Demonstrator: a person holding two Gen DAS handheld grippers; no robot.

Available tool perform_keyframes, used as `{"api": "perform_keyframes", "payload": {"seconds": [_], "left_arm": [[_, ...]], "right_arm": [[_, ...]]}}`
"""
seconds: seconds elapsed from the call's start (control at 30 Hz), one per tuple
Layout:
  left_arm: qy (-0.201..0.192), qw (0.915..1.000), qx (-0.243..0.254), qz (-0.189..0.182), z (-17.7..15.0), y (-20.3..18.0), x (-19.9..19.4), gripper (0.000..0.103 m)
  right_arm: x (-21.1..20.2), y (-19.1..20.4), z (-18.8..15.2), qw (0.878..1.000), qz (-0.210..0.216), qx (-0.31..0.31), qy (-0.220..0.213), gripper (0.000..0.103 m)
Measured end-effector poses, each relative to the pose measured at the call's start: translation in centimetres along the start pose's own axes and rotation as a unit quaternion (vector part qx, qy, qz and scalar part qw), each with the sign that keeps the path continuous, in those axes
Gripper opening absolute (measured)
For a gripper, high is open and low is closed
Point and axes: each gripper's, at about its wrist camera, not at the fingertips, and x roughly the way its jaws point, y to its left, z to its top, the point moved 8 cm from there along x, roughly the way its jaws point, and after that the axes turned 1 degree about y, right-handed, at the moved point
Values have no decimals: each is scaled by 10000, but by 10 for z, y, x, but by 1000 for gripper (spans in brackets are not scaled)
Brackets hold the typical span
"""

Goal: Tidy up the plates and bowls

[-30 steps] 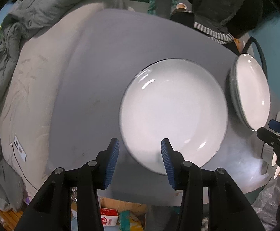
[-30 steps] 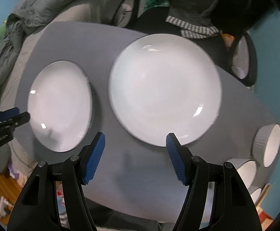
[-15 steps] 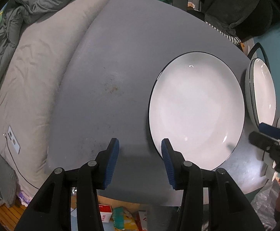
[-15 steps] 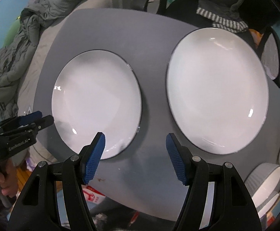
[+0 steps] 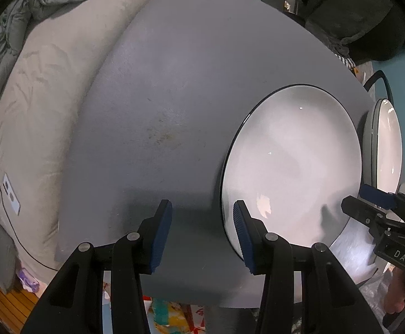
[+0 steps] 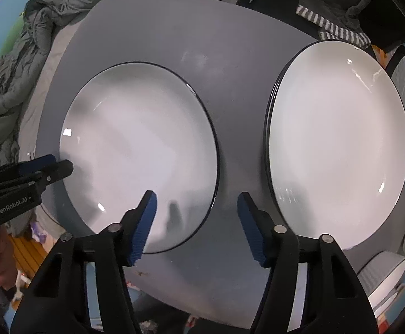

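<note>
A white plate [image 6: 138,150] with a dark rim lies flat on the gray counter [image 6: 230,41]. A second plate [image 6: 339,144] lies beside it, apart. My right tool [image 6: 195,217] hangs above the first plate's near edge, empty and closing. My left tool [image 5: 201,228] is open at that plate's other edge, holding nothing. Ribbed bowls [image 6: 380,275] sit near the counter's corner.

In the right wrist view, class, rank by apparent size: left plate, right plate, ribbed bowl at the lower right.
1-2. Left plate and right plate: alike, so unranked.
3. Ribbed bowl: smallest, though partly cut off.
</note>
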Motion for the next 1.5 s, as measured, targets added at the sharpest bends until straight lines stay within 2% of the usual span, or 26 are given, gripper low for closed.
{"api": "perform_keyframes", "payload": {"seconds": [0.13,0.27,0.3,0.37,0.63,0.73,1.3,1.5], "left_arm": [[34,10000,-16,-32,2,1,2,46],[41,9999,-51,-142,3,-2,2,46],[38,9999,-57,-114,4,-2,3,46],[35,9999,-48,-85,5,-4,3,38],[71,10000,-16,-14,2,-8,5,26],[56,10000,10,16,2,-10,4,22],[45,9999,42,88,2,-12,6,21],[26,9998,100,186,4,-17,3,15]], "right_arm": [[4,-1,5,9999,68,-77,42,56],[9,1,11,9998,77,-192,75,42],[9,0,12,9997,99,-207,72,41],[10,0,15,9996,169,-228,58,38],[16,-6,18,9994,139,-290,86,26],[17,-6,18,9994,122,-317,87,25],[20,-11,19,9996,173,-203,114,21],[20,-14,18,9996,152,-147,175,20]]}}
